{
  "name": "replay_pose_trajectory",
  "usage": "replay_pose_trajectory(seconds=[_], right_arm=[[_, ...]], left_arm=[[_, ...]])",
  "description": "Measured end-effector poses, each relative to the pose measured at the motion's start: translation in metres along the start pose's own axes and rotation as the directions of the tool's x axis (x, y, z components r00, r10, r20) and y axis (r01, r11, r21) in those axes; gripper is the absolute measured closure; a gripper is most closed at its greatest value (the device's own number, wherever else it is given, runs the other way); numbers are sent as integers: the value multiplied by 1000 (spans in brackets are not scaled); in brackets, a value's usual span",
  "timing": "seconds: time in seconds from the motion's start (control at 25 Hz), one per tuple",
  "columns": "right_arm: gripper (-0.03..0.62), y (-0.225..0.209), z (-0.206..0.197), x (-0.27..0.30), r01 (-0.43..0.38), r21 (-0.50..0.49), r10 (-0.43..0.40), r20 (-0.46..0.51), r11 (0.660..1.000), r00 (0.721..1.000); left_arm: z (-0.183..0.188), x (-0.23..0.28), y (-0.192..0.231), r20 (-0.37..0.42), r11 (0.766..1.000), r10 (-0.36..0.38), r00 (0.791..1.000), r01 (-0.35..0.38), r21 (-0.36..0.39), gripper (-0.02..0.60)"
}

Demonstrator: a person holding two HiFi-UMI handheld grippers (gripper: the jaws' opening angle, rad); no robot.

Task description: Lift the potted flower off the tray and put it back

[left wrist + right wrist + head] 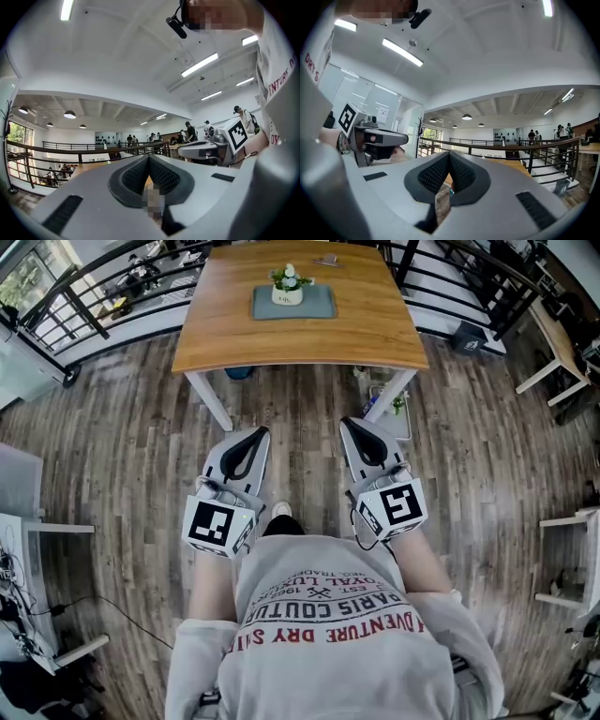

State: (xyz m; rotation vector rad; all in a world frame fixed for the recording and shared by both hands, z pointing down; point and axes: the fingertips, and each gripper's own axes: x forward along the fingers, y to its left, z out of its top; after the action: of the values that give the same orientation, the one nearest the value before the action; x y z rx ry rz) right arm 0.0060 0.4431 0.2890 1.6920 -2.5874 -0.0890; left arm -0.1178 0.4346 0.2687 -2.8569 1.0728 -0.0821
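The potted flower (288,285) stands on its tray (319,306) at twelve o'clock on the counter (375,338), well apart from both grippers, so the lift looks not yet begun. The left gripper (255,435) and right gripper (352,424) are held level, side by side near the person's waist, pointing toward twelve, jaws closed on nothing, probably a ready pose.

The right gripper (449,154) points level, its jaws closed together at the tips with nothing between them. The left gripper (401,139) is near on the left. Beyond the jaws are a wooden table (518,163) and a black railing (506,149).
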Motion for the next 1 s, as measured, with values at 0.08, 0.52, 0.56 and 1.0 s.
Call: replay_pose_trajectory(seconds=[0.08, 0.52, 0.56, 1.0], right_arm=[[568, -1, -3, -4, 3, 11, -3, -6, 1000, 1000], [252, -24, -24, 4, -39, 125, 40, -6, 991, 999], [224, -28, -24, 8, -38, 117, 38, 1, 992, 999], [197, -79, -33, 116, -12, 81, 14, -22, 997, 1000]], left_arm=[[-1, 0, -4, 2, 1000, -3, 1000, 3, -6, 569], [-28, 18, -3, -54, 999, 3, 999, -6, -40, 569], [-28, 21, 1, -57, 999, 5, 998, -7, -41, 569], [-43, 107, 89, -55, 999, -27, 998, 25, -43, 569]])
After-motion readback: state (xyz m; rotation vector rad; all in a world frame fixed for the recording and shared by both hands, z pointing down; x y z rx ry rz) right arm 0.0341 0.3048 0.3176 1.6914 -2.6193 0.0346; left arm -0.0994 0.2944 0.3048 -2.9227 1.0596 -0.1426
